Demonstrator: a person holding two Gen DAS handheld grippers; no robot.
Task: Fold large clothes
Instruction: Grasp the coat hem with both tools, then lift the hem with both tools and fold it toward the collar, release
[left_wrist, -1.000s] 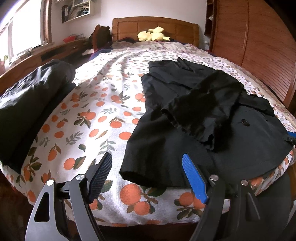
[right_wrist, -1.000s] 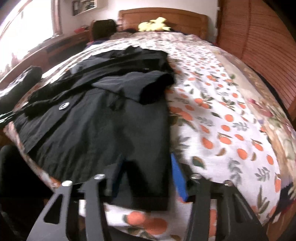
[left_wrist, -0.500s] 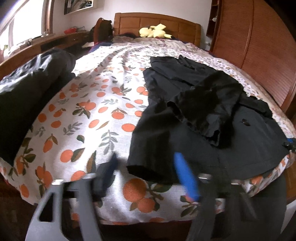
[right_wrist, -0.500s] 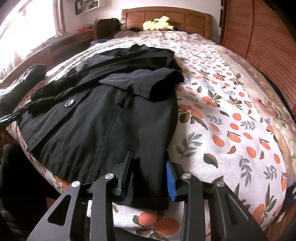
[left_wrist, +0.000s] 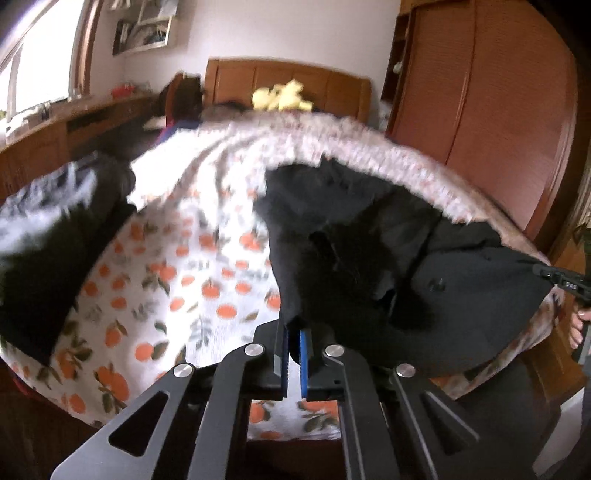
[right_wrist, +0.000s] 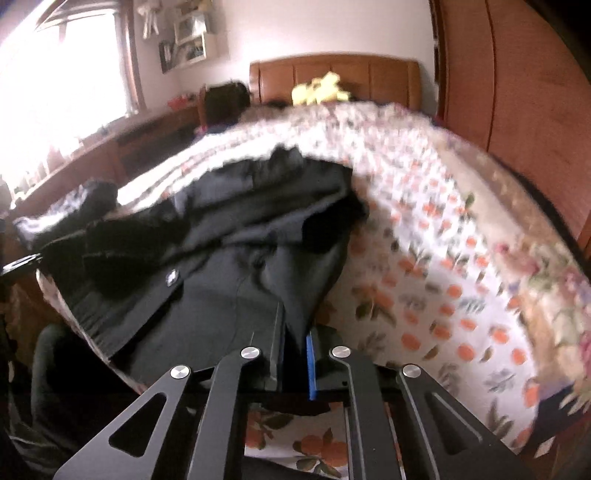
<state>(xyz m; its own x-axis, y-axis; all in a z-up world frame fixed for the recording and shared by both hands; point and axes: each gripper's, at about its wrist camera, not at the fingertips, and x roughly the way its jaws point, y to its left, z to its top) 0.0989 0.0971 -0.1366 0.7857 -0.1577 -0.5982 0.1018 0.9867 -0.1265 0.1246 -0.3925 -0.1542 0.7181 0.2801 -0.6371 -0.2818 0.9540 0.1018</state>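
A large black coat (left_wrist: 376, 258) lies spread on the bed, its sleeves folded across the body; it also shows in the right wrist view (right_wrist: 236, 258). My left gripper (left_wrist: 294, 332) is shut on the coat's near left hem corner and lifts it off the sheet. My right gripper (right_wrist: 295, 332) is shut on the near right hem corner, also raised. The right gripper's tip (left_wrist: 561, 278) shows at the far right of the left wrist view.
The bed has an orange-print sheet (left_wrist: 192, 288) and a wooden headboard (left_wrist: 288, 85) with a yellow plush toy (left_wrist: 280, 99). Another dark garment (left_wrist: 48, 251) lies on the bed's left side. A wooden wardrobe (left_wrist: 498, 110) stands on the right, a desk (right_wrist: 110, 147) on the left.
Both grippers have closed on the coat's near hem corners and lifted them. The views have tilted up and blurred with the motion.
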